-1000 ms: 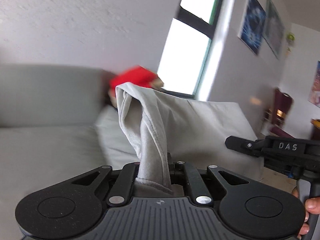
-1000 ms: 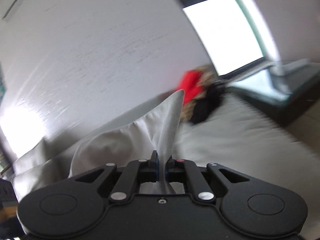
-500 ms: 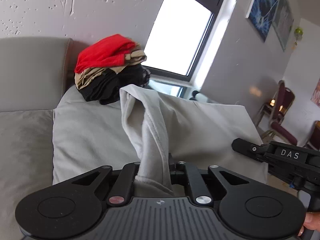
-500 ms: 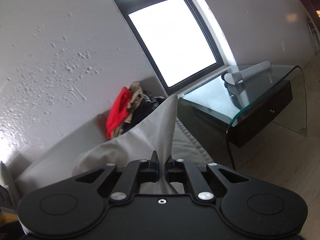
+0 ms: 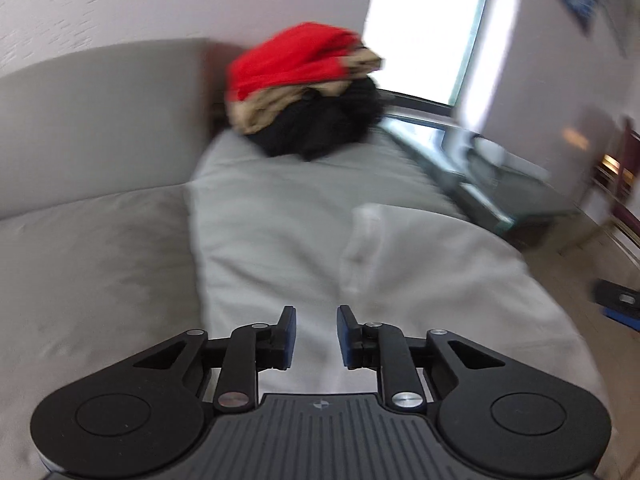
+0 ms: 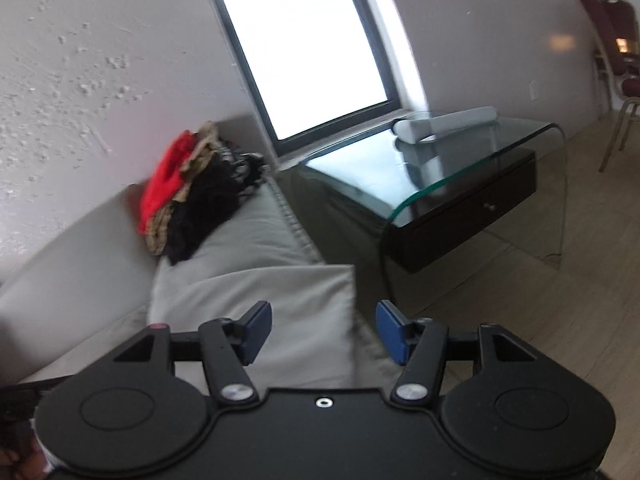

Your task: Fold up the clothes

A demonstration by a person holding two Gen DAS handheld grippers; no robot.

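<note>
A light grey garment (image 5: 420, 280) lies on the grey sofa cushion (image 5: 260, 208); it also shows in the right wrist view (image 6: 280, 304), its corner near the cushion's front edge. My left gripper (image 5: 314, 328) is open and empty just above the garment. My right gripper (image 6: 324, 330) is open wide and empty over the garment's right edge. A pile of red, tan and black clothes (image 5: 308, 88) sits at the far end of the sofa, also seen in the right wrist view (image 6: 196, 192).
A glass side table (image 6: 440, 176) with a dark drawer and a white roll (image 6: 444, 124) stands right of the sofa, under a window (image 6: 304, 48). Wooden floor (image 6: 560, 280) and chairs (image 6: 608, 60) lie to the right. The sofa backrest (image 5: 100, 120) is on the left.
Both grippers have opened and let go of the grey garment, which dropped from hanging upright to lying on the cushion. Both cameras have tilted down toward the sofa.
</note>
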